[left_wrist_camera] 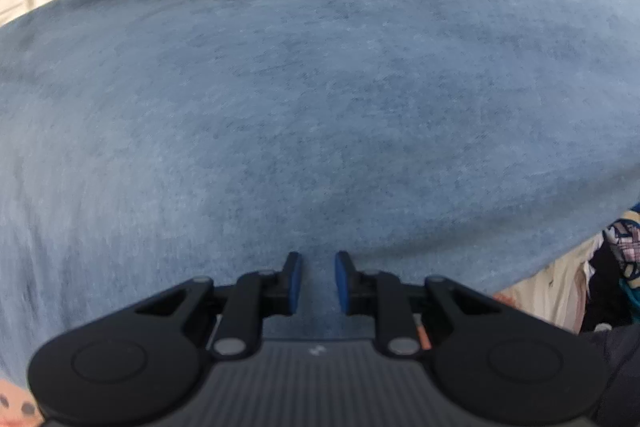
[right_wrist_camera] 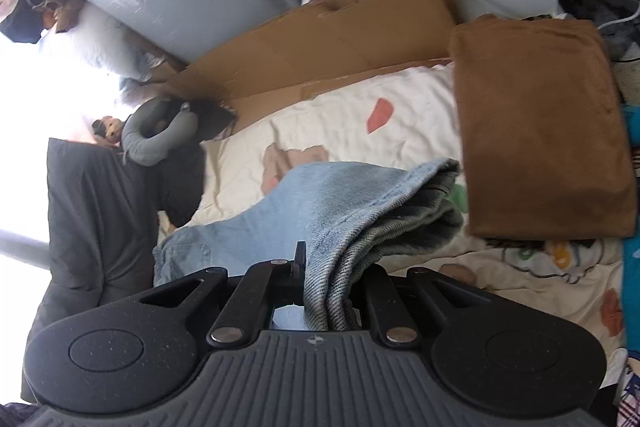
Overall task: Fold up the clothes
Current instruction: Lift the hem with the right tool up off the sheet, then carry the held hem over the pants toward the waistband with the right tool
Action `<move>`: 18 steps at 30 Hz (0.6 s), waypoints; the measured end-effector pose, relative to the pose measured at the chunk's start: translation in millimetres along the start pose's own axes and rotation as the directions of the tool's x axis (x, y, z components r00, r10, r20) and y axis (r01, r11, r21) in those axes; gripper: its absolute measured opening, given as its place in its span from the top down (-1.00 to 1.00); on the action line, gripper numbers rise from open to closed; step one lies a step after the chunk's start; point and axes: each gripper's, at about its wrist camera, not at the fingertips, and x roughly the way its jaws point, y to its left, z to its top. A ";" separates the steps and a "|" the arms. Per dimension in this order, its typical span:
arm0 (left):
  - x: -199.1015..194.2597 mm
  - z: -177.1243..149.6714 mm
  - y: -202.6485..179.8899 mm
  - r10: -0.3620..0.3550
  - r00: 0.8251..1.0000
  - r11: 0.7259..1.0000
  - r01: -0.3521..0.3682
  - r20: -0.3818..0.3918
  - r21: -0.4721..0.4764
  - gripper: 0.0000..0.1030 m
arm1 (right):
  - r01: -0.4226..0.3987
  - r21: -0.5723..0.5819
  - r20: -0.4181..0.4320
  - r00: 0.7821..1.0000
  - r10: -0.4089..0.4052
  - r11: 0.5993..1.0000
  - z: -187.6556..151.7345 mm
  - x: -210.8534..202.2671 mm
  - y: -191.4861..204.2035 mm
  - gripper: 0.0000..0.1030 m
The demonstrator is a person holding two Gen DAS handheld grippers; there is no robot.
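The cream bed sheet with coloured cartoon prints (right_wrist_camera: 344, 131) is the largest thing, and it lies under everything I work on. On it, the light blue denim jeans (left_wrist_camera: 320, 87) fill almost the whole left wrist view, spread flat, with the sheet showing only at 11 o'clock and at 4 o'clock. In the right wrist view the same jeans rise from the sheet toward my tool in thick folded layers, with the grey inner side showing at 3 o'clock of the fold. A folded brown cloth (right_wrist_camera: 540, 131) lies flat on the sheet at 2 o'clock, just beside the denim fold. Flat brown cardboard (right_wrist_camera: 340, 35) stands at 12 o'clock behind the bed. A grey neck pillow (right_wrist_camera: 160, 135) rests at 9 o'clock, well apart from the jeans.

My right gripper (right_wrist_camera: 326, 267) is clamped on the bunched denim layers, which pass between its fingers. My left gripper (left_wrist_camera: 318, 281) hangs over the jeans with its blue pads (left_wrist_camera: 295, 281) apart and nothing between them.
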 end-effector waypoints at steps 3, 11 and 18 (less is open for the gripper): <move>3.6 6.0 -2.5 -0.019 1.000 1.000 0.019 0.015 0.003 0.62 | 0.017 0.002 0.006 1.000 -0.017 1.000 5.9 -2.9 -5.6 0.92; 9.7 26.3 2.9 -0.041 0.997 0.999 0.043 0.068 -0.016 0.59 | 0.045 0.027 -0.007 0.999 -0.045 0.999 14.9 9.9 -13.9 0.91; 30.3 42.0 11.1 -0.003 0.998 1.000 0.004 0.068 -0.019 0.58 | 0.051 0.002 -0.036 0.998 -0.050 0.999 27.0 27.1 -3.8 0.91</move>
